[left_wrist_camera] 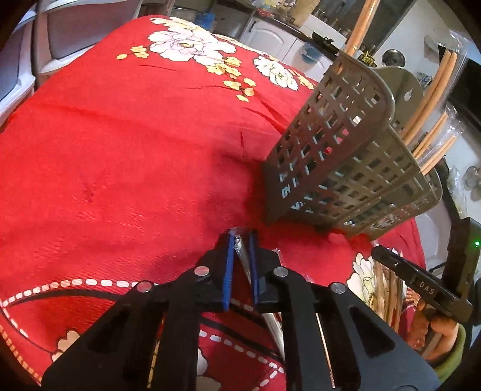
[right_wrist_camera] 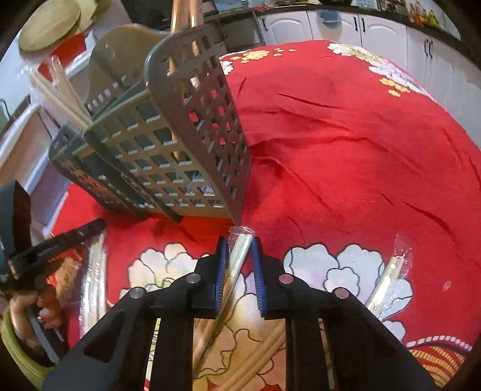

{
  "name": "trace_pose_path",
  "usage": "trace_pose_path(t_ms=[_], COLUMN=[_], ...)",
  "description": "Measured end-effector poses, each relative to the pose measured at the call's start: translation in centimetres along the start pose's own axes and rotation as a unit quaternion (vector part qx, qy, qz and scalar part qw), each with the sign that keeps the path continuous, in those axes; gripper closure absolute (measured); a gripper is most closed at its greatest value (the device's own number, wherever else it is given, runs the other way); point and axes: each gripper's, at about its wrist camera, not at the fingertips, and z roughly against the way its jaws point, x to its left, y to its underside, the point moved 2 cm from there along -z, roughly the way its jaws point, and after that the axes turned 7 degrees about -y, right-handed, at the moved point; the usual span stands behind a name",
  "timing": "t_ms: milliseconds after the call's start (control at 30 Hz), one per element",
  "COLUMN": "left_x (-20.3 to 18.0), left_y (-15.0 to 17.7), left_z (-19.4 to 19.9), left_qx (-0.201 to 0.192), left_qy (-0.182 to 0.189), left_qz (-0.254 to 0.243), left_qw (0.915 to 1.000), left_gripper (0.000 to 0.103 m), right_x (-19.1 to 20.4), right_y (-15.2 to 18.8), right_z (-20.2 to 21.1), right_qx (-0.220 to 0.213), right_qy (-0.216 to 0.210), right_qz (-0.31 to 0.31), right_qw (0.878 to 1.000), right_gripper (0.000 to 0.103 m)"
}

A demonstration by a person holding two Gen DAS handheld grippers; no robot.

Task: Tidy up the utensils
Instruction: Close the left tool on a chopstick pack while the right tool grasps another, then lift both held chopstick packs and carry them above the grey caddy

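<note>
A grey slotted utensil holder (left_wrist_camera: 339,150) stands on the red flowered cloth and also shows in the right wrist view (right_wrist_camera: 180,144). Several wooden chopsticks (left_wrist_camera: 433,99) stick out of it. My left gripper (left_wrist_camera: 241,237) is shut on a plastic-wrapped chopstick pair (left_wrist_camera: 244,258) just in front of the holder's base. My right gripper (right_wrist_camera: 239,240) is shut on another wrapped chopstick pair (right_wrist_camera: 237,255), its tip near the holder's lower corner. The left gripper (right_wrist_camera: 75,237) shows at the left edge of the right wrist view.
Another wrapped chopstick pair (right_wrist_camera: 387,276) lies on the cloth at the right. Loose chopsticks (right_wrist_camera: 264,355) lie under my right gripper. A wrapped packet (right_wrist_camera: 93,285) lies at the left. White cabinets (right_wrist_camera: 330,24) stand behind the table.
</note>
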Motion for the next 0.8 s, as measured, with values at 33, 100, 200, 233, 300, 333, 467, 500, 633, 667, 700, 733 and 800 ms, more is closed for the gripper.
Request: trace_pose_path(t_ms=[33, 100, 200, 233, 300, 333, 467, 500, 633, 667, 700, 733, 800], left_x=[0.1, 0.2, 0.1, 0.0, -0.3, -0.5, -1.4, -1.7, -2.5, -2.6, -2.8, -3.0, -3.2], left_y=[0.0, 0.0, 0.0, 0.0, -0.1, -0.2, -0.5, -0.6, -1.0, -1.0, -1.0, -1.0, -1.2], left_z=[0.2, 0.7, 2.0, 2.6, 3.7, 4.4, 6.8, 7.2, 9.5, 9.9, 10.7, 11.2, 12.2], left_qx=[-0.001, -0.006, -0.021, -0.027, -0.04, -0.047, -0.072, -0.078, -0.103, -0.109, -0.118, -0.124, -0.133], left_qy=[0.003, 0.012, 0.015, 0.019, 0.024, 0.027, 0.039, 0.041, 0.05, 0.05, 0.049, 0.05, 0.057], left_qz=[0.003, 0.008, 0.003, 0.002, 0.0, -0.003, -0.014, -0.016, -0.025, -0.027, -0.03, -0.033, -0.032], left_qw=[1.0, 0.9999, 0.9997, 0.9994, 0.9989, 0.9985, 0.9965, 0.996, 0.9931, 0.9925, 0.9913, 0.9905, 0.989], left_gripper=[0.099, 0.1, 0.1, 0.1, 0.1, 0.1, 0.101, 0.101, 0.101, 0.101, 0.102, 0.102, 0.102], right_x=[0.0, 0.2, 1.2, 1.5, 2.4, 3.1, 4.9, 5.3, 7.0, 7.5, 7.7, 8.2, 8.8], right_y=[0.0, -0.3, -0.5, -0.5, -0.7, -0.4, -0.7, -0.6, -0.4, -0.4, -0.4, -0.4, -0.5], right_z=[0.1, 0.3, 1.1, 1.3, 2.1, 2.7, 4.3, 4.7, 6.3, 6.8, 7.2, 7.7, 8.7], right_qx=[-0.001, -0.007, -0.017, -0.021, -0.031, -0.036, -0.057, -0.06, -0.076, -0.083, -0.087, -0.094, -0.104], right_qy=[-0.01, -0.022, -0.041, -0.044, -0.053, -0.058, -0.069, -0.07, -0.076, -0.077, -0.079, -0.082, -0.087], right_qz=[-0.003, -0.001, 0.015, 0.021, 0.033, 0.038, 0.066, 0.073, 0.1, 0.108, 0.112, 0.116, 0.123], right_qw=[1.0, 1.0, 0.999, 0.999, 0.998, 0.997, 0.994, 0.993, 0.989, 0.988, 0.987, 0.985, 0.983], right_gripper=[0.087, 0.088, 0.089, 0.089, 0.089, 0.089, 0.09, 0.09, 0.091, 0.091, 0.091, 0.091, 0.092])
